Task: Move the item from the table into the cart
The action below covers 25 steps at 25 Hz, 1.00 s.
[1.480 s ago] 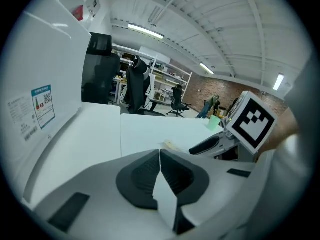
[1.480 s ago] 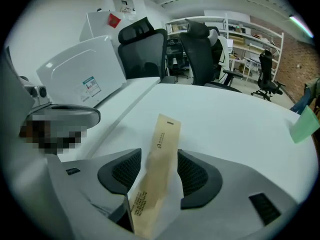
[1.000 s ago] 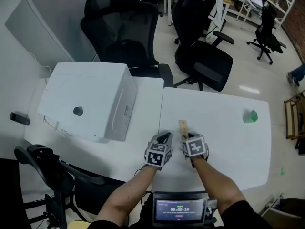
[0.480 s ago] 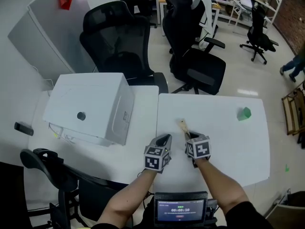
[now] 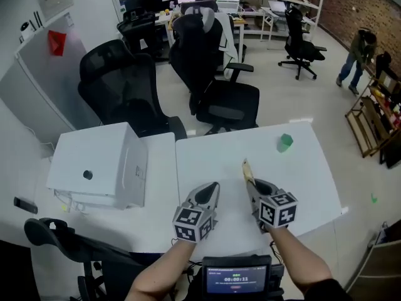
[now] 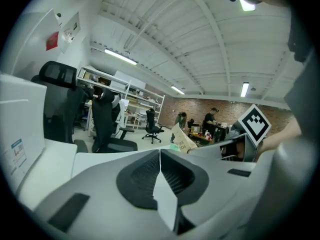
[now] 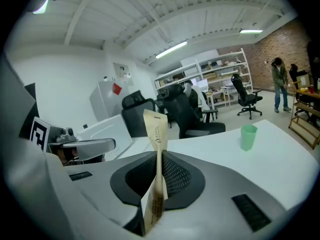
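Observation:
A narrow tan paper packet [image 5: 247,169] stands up from my right gripper [image 5: 252,184], lifted off the white table [image 5: 213,158]. In the right gripper view the packet [image 7: 156,134] is pinched edge-on between the jaws of the right gripper [image 7: 160,156], which is shut on it. My left gripper [image 5: 208,193] hovers beside it on the left. In the left gripper view, the jaws of the left gripper [image 6: 160,151] meet with nothing between them, and the packet [image 6: 182,139] shows to the right.
A green cup [image 5: 285,142] stands at the table's far right. A white box [image 5: 97,165] sits on the left table. Black office chairs [image 5: 216,93] stand beyond the table. A wooden rack [image 5: 369,115] is on the floor at the right, with a person [image 5: 359,52] beyond it.
Both grippers have risen off the table and moved forward. The packet, which lay on the table in front of the right gripper, is now gripped and lifted.

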### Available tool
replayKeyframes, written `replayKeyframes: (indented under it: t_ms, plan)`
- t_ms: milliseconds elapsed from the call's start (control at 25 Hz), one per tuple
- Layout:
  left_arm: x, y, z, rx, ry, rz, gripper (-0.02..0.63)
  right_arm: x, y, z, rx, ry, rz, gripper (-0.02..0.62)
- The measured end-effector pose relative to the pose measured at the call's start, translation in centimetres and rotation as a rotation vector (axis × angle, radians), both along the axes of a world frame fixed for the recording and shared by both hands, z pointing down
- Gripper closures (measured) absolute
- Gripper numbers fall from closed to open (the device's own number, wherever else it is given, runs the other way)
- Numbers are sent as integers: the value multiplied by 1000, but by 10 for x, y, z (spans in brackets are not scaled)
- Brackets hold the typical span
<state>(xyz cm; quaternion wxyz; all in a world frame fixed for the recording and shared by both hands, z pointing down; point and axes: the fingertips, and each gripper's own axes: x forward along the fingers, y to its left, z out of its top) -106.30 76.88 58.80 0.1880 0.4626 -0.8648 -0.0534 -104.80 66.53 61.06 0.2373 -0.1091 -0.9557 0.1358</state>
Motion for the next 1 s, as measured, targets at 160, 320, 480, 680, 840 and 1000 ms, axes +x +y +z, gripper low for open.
replayKeyframes:
  t_ms: [160, 320, 480, 680, 840, 1000]
  plan:
    - [68, -86, -53, 68, -54, 96, 596, 76, -90, -54, -17, -102, 78, 591]
    - [149, -181, -97, 114, -93, 192, 600, 163, -187, -111, -20, -201, 142, 591]
    - [225, -276, -121, 141, -118, 290, 601, 248, -278, -147, -14, -274, 220, 591]
    - [310, -374, -144, 186, -131, 459, 600, 341, -365, -171, 14, -339, 353, 591]
    - [361, -427, -167, 219, -140, 601, 601, 401, -413, -191, 39, -365, 482, 591]
    - [386, -471, -175, 249, -134, 691, 601, 454, -451, -206, 98, -390, 626, 591]
